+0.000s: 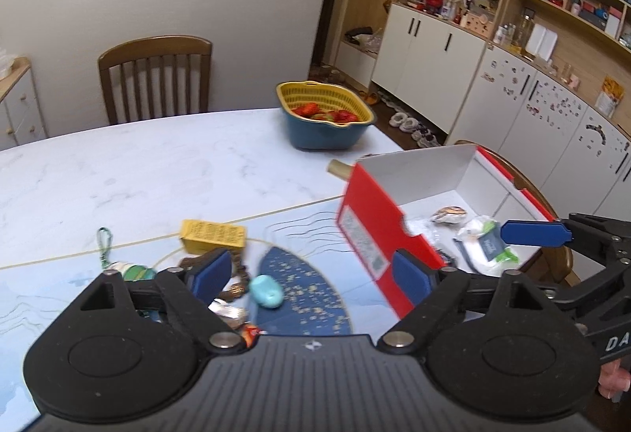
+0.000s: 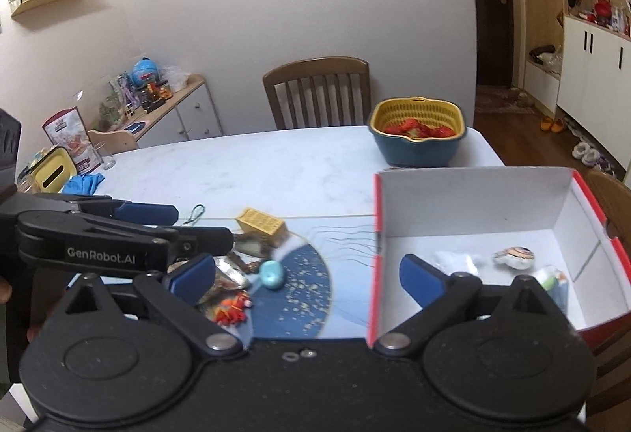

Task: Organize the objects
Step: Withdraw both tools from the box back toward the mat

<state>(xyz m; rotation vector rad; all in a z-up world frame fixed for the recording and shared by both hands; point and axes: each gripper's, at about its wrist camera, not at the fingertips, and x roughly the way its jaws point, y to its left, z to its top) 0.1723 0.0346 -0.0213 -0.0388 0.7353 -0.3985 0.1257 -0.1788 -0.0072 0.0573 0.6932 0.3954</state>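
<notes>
A red box with a white inside [image 2: 473,207] stands open at the right of the blue mat [image 2: 307,298]. It holds a small patterned trinket [image 2: 514,256] and white packets. Left of it lies a pile of small things: a yellow carton [image 1: 213,235], a turquoise lump [image 1: 266,291], an orange-red trinket [image 2: 234,310], silver foil and a green cord [image 1: 104,246]. My left gripper [image 1: 311,274] hovers open above the pile, nothing between its fingers. My right gripper [image 2: 307,276] is open too, straddling the box's left wall, holding nothing. The left gripper [image 2: 177,225] also shows at the left of the right wrist view.
A yellow-and-blue basket of strawberries [image 1: 327,116] sits at the far right of the marble table [image 1: 157,172]. A wooden chair [image 1: 154,77] stands behind the table. A blue glove [image 2: 84,183], a yellow tissue box [image 2: 53,175] and a glass lie at the far left.
</notes>
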